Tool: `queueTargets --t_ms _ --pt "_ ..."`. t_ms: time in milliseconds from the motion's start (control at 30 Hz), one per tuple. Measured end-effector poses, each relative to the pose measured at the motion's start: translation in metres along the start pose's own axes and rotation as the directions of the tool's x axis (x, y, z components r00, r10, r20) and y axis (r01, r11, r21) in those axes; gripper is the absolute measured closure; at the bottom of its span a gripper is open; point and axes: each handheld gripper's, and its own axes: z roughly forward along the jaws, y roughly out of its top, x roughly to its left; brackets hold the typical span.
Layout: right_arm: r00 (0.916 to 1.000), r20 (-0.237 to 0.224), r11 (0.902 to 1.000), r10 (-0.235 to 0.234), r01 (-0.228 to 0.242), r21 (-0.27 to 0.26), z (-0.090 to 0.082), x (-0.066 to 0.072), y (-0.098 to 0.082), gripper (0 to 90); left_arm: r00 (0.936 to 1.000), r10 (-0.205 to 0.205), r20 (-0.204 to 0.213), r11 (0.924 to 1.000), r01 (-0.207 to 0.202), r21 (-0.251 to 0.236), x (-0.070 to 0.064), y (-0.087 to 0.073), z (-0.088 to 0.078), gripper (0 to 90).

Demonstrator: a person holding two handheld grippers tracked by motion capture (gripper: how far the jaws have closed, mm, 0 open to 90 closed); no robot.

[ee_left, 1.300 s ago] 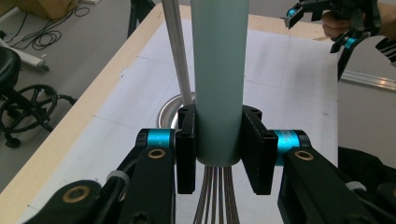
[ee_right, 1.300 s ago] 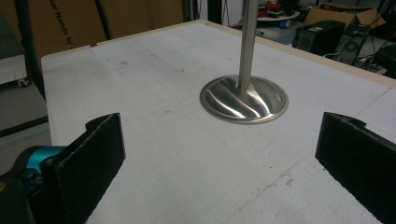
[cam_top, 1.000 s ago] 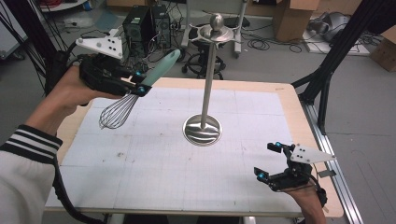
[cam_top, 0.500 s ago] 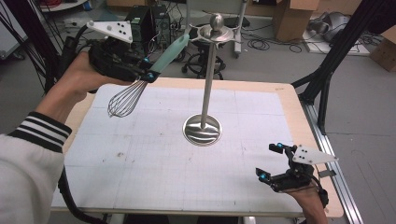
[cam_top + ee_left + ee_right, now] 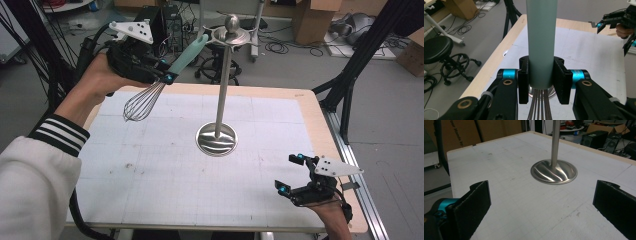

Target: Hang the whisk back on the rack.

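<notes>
A whisk [image 5: 150, 97] with a teal handle [image 5: 541, 42] and a wire head is held in the air over the table's far left. My left gripper [image 5: 165, 72] is shut on the handle just above the wires, and the handle's tip reaches up to the hooks at the top of a steel stand [image 5: 222, 75]. The stand's round base [image 5: 554, 173] rests mid-table. My right gripper [image 5: 292, 172] rests open near the front right edge, nothing between its jaws, pointing at the stand.
The table [image 5: 260, 200] carries a white gridded mat with a wooden rim. Behind it are a black stool [image 5: 439, 50], cables, cardboard boxes [image 5: 312, 17] and a black frame leg [image 5: 360, 65] at the right.
My left gripper has lifted the whisk up and toward the stand's top; the handle tip now nears the hooks. The right gripper has stayed in place.
</notes>
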Motion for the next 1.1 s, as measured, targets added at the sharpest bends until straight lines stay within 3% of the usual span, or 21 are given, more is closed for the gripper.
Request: queueTargets --t_ms 633,1100 --pt "0.9999 -0.008 0.9999 0.012 -0.012 0.004 0.002 -0.001 -0.003 0.5 0.9999 0.004 0.012 0.9985 -0.005 0.054 0.005 0.006 0.038 69.2" --pt "0.9997 -0.015 0.9998 0.019 -0.019 0.001 0.003 -0.003 -0.005 0.5 0.9995 0.004 0.031 0.998 -0.006 0.063 0.008 0.009 0.061 69.2"
